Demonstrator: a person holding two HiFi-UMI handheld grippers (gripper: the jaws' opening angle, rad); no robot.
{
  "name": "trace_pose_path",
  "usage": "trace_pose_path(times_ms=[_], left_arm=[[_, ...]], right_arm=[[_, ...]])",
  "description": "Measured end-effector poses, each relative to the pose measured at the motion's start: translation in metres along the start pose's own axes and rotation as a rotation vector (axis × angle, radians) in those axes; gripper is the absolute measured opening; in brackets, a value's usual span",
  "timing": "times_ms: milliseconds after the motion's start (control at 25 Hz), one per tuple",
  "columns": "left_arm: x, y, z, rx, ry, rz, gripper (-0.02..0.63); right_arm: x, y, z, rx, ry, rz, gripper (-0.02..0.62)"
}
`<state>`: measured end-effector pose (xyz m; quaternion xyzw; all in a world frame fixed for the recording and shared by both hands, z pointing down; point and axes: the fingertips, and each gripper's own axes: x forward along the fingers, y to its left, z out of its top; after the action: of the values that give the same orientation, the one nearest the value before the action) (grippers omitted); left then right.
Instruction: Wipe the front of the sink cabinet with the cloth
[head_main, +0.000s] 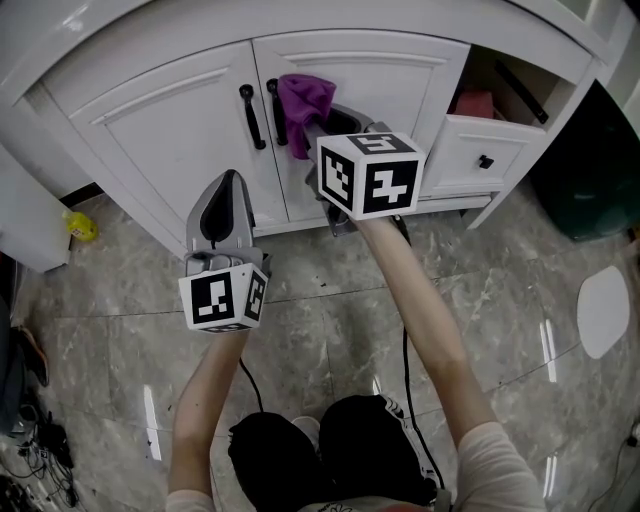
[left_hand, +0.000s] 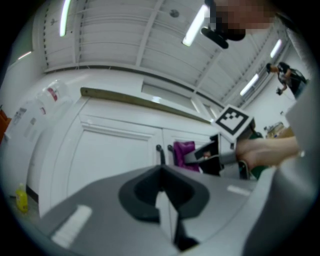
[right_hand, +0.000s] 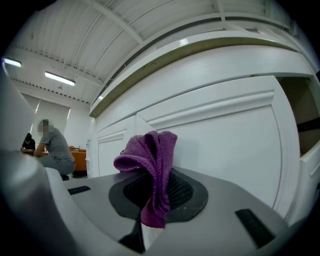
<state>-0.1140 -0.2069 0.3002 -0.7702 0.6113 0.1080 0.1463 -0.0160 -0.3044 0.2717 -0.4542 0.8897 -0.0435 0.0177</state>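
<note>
The purple cloth (head_main: 305, 98) is clamped in the right tool (head_main: 322, 128), whose jaws are shut on a bunched fold. It is held up at the sink cabinet (head_main: 100, 75), by the inner edge of the right-hand door (head_main: 380, 75), just beside the black handles (head_main: 250, 116). Contact with the panel cannot be confirmed. The left tool (head_main: 230, 182) is held lower, before the left door (head_main: 170, 110), with its jaws together and nothing between them. The cloth is judged soft, light and limp: it will crumple rather than push, so a thick fold is best gripped, with a loose flap left to press flat.
</note>
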Motion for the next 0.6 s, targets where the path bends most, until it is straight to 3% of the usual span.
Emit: trace_pose_path(times_ms=[600], left_arm=[[-0.005,0.0,-0.011,-0.021,-0.005,0.008,0.005]], right_arm=[[-0.022,-0.048,0.005,-0.038,0.007,-0.108,0.054]])
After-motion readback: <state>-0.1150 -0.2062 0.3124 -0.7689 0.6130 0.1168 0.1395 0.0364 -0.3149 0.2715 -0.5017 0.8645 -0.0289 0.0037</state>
